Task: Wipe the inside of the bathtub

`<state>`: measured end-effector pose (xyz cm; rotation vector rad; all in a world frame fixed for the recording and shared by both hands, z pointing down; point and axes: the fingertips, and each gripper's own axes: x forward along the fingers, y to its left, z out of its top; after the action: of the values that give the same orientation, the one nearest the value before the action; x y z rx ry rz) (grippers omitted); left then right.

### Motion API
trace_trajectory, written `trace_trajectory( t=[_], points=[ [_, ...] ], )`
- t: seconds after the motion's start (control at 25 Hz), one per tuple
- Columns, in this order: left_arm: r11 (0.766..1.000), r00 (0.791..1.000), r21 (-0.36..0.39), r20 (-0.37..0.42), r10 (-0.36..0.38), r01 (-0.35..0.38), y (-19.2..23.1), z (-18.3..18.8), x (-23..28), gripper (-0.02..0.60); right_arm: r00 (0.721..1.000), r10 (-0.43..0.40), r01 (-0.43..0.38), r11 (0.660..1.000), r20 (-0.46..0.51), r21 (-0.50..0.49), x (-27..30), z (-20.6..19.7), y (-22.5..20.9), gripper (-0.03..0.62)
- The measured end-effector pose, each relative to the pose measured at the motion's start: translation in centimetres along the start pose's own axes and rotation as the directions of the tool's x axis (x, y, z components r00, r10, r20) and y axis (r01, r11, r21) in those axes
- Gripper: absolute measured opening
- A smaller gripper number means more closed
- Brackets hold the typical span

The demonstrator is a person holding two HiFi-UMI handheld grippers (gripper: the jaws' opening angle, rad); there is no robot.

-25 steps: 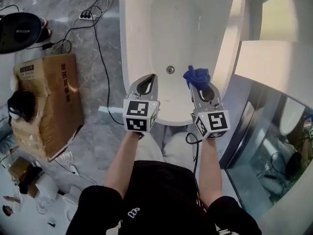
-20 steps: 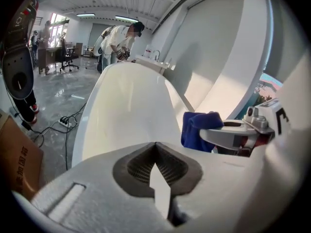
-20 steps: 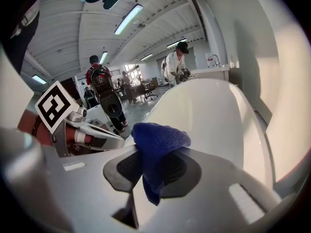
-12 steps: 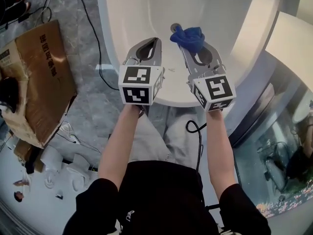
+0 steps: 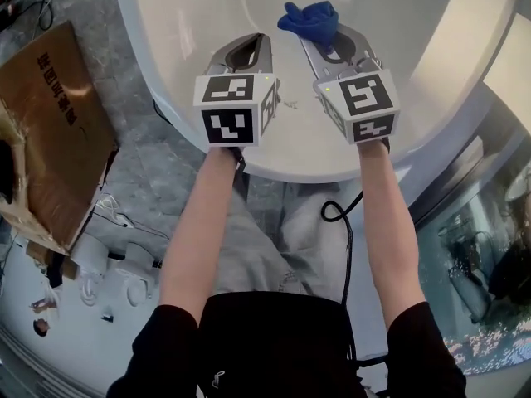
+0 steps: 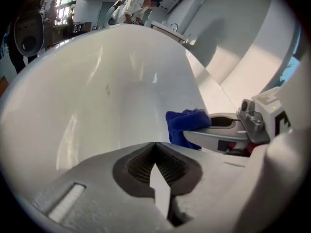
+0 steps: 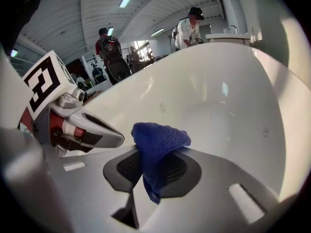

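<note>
Blue woven cloth (image 7: 158, 140) is clamped in the right tool (image 5: 336, 46). It bunches out past the jaw tips, and one tail hangs down between them. The left tool (image 6: 155, 145) has its jaws pressed together with nothing in them.

The white bathtub (image 5: 290, 168) lies with its long axis running away from the person, up the head view. Its rounded near end curves just below both tools. The two tools lie side by side and near each other, pointing along that axis into the basin, with the cloth (image 5: 309, 19) leading over the inner surface. Whether the cloth touches the tub cannot be told.

The right gripper view shows the tub's inner wall curving up ahead and to the right of the cloth. The left gripper view shows smooth, bare wall ahead and to the left.

Outside the rim, a cardboard box (image 5: 50, 131) sits on the grey stone floor (image 5: 158, 164) to the person's left. A black cable (image 5: 340, 214) loops beneath the right forearm.
</note>
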<state>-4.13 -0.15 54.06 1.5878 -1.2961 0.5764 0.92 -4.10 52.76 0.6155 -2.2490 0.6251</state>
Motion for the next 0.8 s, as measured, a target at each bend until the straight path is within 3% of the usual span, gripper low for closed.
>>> trace_trajectory(
  t=[0.2,0.4,0.6,0.8],
  points=[
    [1.0,0.998,-0.003,-0.063,0.012,-0.012,0.9,-2.7,2.2,0.003,0.997,0.012,-0.016,0.999,-0.074,-0.049,2.3,-3.7,-0.8,0.075],
    [0.998,0.994,0.055,-0.106,0.012,-0.007,0.8,-4.4,4.0,0.003,0.99,0.032,-0.04,0.997,-0.134,-0.062,5.6,-7.6,-1.1,0.077],
    [0.999,0.988,0.047,-0.152,0.01,-0.003,2.1,-6.3,5.9,0.003,0.979,0.058,-0.062,0.998,-0.194,-0.014,10.0,-11.9,-0.6,0.076],
    [1.0,0.986,0.018,-0.167,0.014,-0.011,3.4,-7.6,8.2,0.003,0.961,0.066,-0.083,0.995,-0.269,-0.054,13.3,-16.1,-1.7,0.076]
  ],
)
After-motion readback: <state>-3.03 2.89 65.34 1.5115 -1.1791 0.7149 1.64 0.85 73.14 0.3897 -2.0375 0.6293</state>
